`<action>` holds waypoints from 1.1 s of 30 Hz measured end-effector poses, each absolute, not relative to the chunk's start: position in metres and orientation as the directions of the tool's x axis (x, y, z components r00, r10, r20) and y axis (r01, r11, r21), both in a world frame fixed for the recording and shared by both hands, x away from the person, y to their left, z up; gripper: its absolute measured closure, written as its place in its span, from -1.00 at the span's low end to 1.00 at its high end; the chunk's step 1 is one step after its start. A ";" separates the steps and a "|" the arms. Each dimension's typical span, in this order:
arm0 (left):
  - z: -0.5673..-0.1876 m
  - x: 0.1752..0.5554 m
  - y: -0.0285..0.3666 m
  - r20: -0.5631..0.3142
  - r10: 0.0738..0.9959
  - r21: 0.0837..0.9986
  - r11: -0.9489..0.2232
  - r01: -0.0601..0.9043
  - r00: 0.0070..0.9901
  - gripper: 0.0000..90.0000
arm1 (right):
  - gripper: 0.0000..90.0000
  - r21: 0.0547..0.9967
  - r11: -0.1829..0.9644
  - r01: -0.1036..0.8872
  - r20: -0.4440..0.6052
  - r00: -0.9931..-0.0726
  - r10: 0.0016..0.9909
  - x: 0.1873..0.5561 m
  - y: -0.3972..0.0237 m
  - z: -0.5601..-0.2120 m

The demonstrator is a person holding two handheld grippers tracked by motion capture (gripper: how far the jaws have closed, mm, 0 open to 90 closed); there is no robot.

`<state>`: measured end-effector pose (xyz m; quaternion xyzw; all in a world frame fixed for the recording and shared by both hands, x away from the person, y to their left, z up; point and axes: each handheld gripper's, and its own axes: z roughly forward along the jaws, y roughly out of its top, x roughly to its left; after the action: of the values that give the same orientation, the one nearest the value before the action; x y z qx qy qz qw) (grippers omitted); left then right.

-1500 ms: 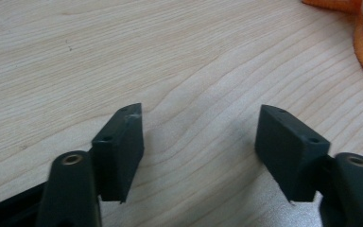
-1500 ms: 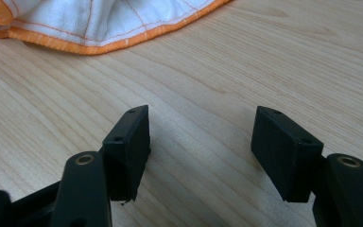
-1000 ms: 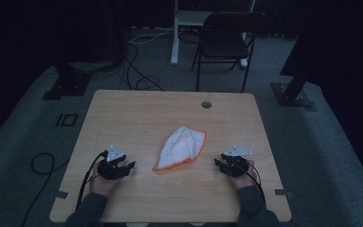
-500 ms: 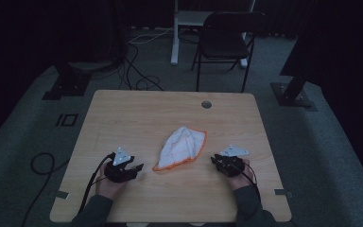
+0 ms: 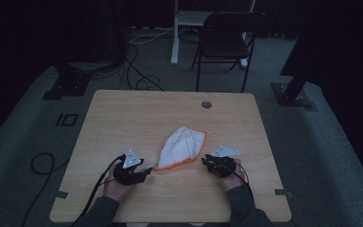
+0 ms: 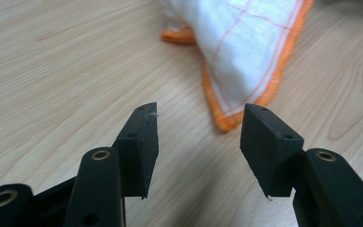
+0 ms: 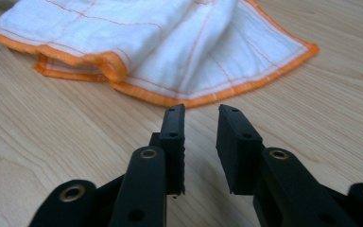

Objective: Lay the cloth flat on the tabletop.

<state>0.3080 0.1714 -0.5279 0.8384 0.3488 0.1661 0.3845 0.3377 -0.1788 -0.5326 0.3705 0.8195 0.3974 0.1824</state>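
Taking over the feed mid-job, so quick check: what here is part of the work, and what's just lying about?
In the job:
cloth, white with orange edge, crumpled on the table
left gripper, open, near the cloth's corner
right gripper, narrow gap, nothing between the jaws

Lying about:
chair behind the table
cables on the floor

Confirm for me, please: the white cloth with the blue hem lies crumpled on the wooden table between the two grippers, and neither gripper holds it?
Not quite: the hem of the cloth is orange, not blue, as the right gripper view shows. The rest holds: it lies crumpled on the table between the left gripper and right gripper, unheld.
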 end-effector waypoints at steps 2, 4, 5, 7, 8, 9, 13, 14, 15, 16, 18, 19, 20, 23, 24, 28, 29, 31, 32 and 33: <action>-0.529 0.308 0.162 0.017 0.694 0.754 -0.482 0.447 0.720 0.06 | 0.60 0.788 0.410 0.459 -0.002 -0.664 0.747 0.339 -0.173 -0.533; -0.530 0.308 0.159 0.023 0.687 0.750 -0.491 0.442 0.726 0.06 | 0.60 0.789 0.411 0.456 -0.001 -0.668 0.744 0.339 -0.170 -0.533; -0.530 0.308 0.155 0.024 0.682 0.749 -0.496 0.439 0.731 0.06 | 0.60 0.789 0.411 0.456 -0.001 -0.668 0.744 0.339 -0.170 -0.533; -0.532 0.308 0.150 0.034 0.671 0.743 -0.512 0.431 0.740 0.06 | 0.54 0.788 0.416 0.453 0.001 -0.677 0.736 0.339 -0.165 -0.533; -0.534 0.309 0.146 0.040 0.669 0.738 -0.521 0.430 0.742 0.06 | 0.51 0.787 0.421 0.451 -0.003 -0.680 0.733 0.339 -0.163 -0.534; -0.534 0.309 0.146 0.040 0.669 0.738 -0.521 0.430 0.742 0.06 | 0.51 0.787 0.421 0.451 -0.003 -0.680 0.733 0.339 -0.163 -0.534; -0.536 0.314 0.142 0.066 0.680 0.716 -0.543 0.440 0.731 0.17 | 0.38 0.782 0.437 0.445 -0.015 -0.687 0.726 0.339 -0.156 -0.535; -0.537 0.315 0.142 0.070 0.683 0.712 -0.545 0.443 0.727 0.25 | 0.35 0.781 0.440 0.444 -0.016 -0.689 0.725 0.339 -0.154 -0.536; -0.537 0.316 0.142 0.076 0.689 0.713 -0.543 0.444 0.720 0.35 | 0.33 0.779 0.446 0.442 -0.019 -0.694 0.720 0.339 -0.153 -0.536; -0.536 0.318 0.143 0.077 0.693 0.712 -0.541 0.447 0.717 0.58 | 0.24 0.775 0.455 0.438 -0.027 -0.697 0.716 0.339 -0.149 -0.537; -0.533 0.320 0.148 0.078 0.712 0.722 -0.523 0.453 0.698 0.77 | 0.12 0.772 0.465 0.433 -0.030 -0.706 0.707 0.339 -0.146 -0.538; -0.533 0.320 0.148 0.078 0.712 0.722 -0.523 0.453 0.698 0.84 | 0.12 0.772 0.465 0.433 -0.030 -0.706 0.707 0.339 -0.146 -0.538; -0.530 0.322 0.151 0.081 0.724 0.728 -0.512 0.455 0.685 0.89 | 0.04 0.768 0.473 0.433 -0.036 -0.707 0.706 0.339 -0.142 -0.539; -0.528 0.324 0.155 0.077 0.737 0.734 -0.497 0.462 0.672 0.93 | -0.01 0.762 0.486 0.428 -0.054 -0.706 0.706 0.339 -0.139 -0.540; -0.527 0.324 0.156 0.079 0.741 0.735 -0.495 0.463 0.667 0.93 | -0.02 0.762 0.488 0.426 -0.057 -0.706 0.706 0.340 -0.137 -0.540; -0.526 0.327 0.161 0.078 0.754 0.736 -0.485 0.472 0.652 0.94 | -0.02 0.766 0.486 0.420 -0.059 -0.707 0.705 0.341 -0.133 -0.540; -0.526 0.328 0.161 0.077 0.756 0.736 -0.483 0.474 0.650 0.94 | 0.00 0.766 0.486 0.421 -0.058 -0.707 0.705 0.341 -0.132 -0.540; -0.526 0.328 0.162 0.079 0.758 0.734 -0.484 0.476 0.647 0.94 | 0.08 0.764 0.490 0.419 -0.064 -0.708 0.704 0.342 -0.129 -0.541; -0.527 0.329 0.162 0.080 0.759 0.733 -0.484 0.478 0.646 0.95 | 0.19 0.761 0.496 0.418 -0.072 -0.705 0.705 0.345 -0.127 -0.542; -0.527 0.329 0.162 0.081 0.760 0.731 -0.485 0.479 0.645 0.95 | 0.19 0.761 0.496 0.418 -0.072 -0.705 0.705 0.345 -0.127 -0.542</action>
<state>0.3291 0.1622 -0.5270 0.8379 0.3697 0.2018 0.3473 0.3445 -0.1272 -0.5419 0.3329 0.8437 0.3755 0.1910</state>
